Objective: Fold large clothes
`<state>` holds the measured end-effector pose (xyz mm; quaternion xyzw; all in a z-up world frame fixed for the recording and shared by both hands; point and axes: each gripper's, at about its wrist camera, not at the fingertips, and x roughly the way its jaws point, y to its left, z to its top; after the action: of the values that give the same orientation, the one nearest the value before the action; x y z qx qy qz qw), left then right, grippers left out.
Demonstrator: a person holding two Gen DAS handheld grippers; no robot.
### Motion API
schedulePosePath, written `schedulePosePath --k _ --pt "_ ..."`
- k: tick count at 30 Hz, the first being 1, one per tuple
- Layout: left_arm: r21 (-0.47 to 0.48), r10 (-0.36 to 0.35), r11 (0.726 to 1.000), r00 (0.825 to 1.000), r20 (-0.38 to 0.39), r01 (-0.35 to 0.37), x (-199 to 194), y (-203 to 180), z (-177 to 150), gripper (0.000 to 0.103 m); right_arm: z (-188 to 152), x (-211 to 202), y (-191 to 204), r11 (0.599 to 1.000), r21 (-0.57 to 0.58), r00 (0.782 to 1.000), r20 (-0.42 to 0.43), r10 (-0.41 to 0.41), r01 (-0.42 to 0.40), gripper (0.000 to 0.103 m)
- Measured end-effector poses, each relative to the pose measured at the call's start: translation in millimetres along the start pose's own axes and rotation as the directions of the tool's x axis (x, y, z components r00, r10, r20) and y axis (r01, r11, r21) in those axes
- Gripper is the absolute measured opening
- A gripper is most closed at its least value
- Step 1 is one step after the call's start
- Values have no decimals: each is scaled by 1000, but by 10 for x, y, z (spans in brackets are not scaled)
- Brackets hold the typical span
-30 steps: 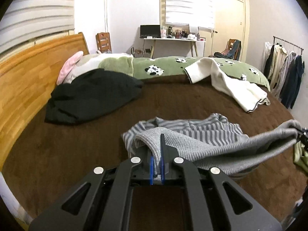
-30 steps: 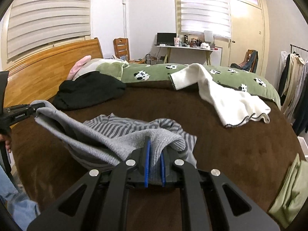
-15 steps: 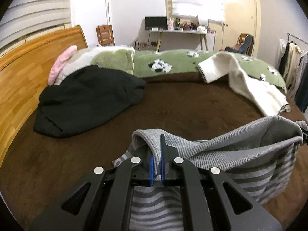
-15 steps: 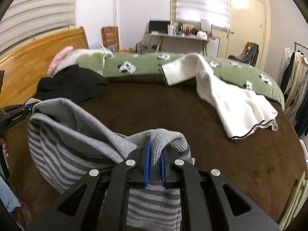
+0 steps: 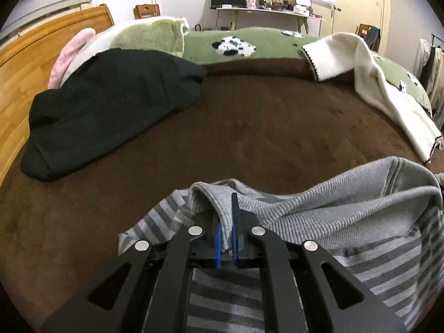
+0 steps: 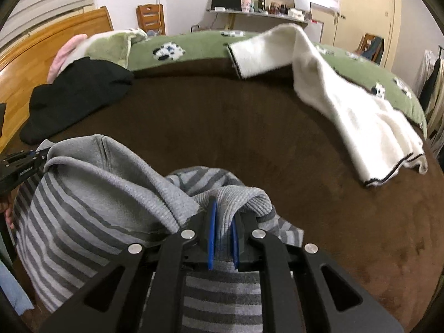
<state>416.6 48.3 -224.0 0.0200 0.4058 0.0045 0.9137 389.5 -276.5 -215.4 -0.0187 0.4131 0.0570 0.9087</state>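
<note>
Item: grey striped sweater (image 5: pixel 319 222), held over the near edge of the brown bed (image 5: pixel 249 127). Our left gripper (image 5: pixel 226 238) and right gripper (image 6: pixel 222 238) each pinch its ribbed hem. Step, we judge: folding over. Next: lay hem flat, release.

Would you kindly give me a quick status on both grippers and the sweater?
Left gripper and right gripper both shut on the grey striped sweater's ribbed hem. Sweater spans between them above the brown bedspread. Black garment and white garment lie clear, further back.
</note>
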Motion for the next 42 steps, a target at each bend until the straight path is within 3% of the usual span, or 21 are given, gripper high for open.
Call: schedulePosePath --k 6,12,14,16,18,19,21,22,23,24,30,34,42 --pt "20 3 1000 1000 -18 -3 130 -4 -88 9 -77 187 -31 1000 26 999 -31 11 -10 10" --pt "27 -1 1000 1000 -5 1 109 -13 -79 10 -63 123 -59 998 54 999 -22 31 -30 11" --pt "29 -4 1000 1000 2 4 73 5 -79 14 -42 70 -80 997 65 999 -16 45 -44 14" --pt "30 -17 999 1000 6 16 9 21 -55 27 -17 5 -95 996 80 998 -20 52 -50 16" --pt "32 0 999 1000 17 0 -94 41 -8 62 10 -68 -111 993 101 998 -23 61 -58 18" --pt "30 12 999 1000 26 -12 -142 54 25 71 21 -91 -111 992 108 998 -25 64 -61 20" --pt "25 8 1000 999 43 -9 -276 97 107 76 51 -162 -116 990 125 997 -19 70 -67 29" --pt "20 4 1000 999 46 -5 -328 117 148 78 69 -229 -116 990 129 999 -1 54 -53 50" --pt "14 3 1000 999 46 -4 -379 136 188 85 90 -308 -116 991 129 1000 25 19 -22 77" --pt "11 0 1000 999 41 -1 -447 154 244 90 120 -419 -110 993 121 998 62 -1 -7 81" --pt "53 2 999 999 40 -4 -735 121 383 96 240 -718 -98 996 89 996 91 18 -26 81" --pt "60 -53 997 999 7 53 -783 48 318 96 201 -760 -12 998 58 997 69 31 -35 81" --pt "37 -111 993 989 -97 115 -480 -82 -65 96 15 -504 213 998 43 999 13 50 -50 81"
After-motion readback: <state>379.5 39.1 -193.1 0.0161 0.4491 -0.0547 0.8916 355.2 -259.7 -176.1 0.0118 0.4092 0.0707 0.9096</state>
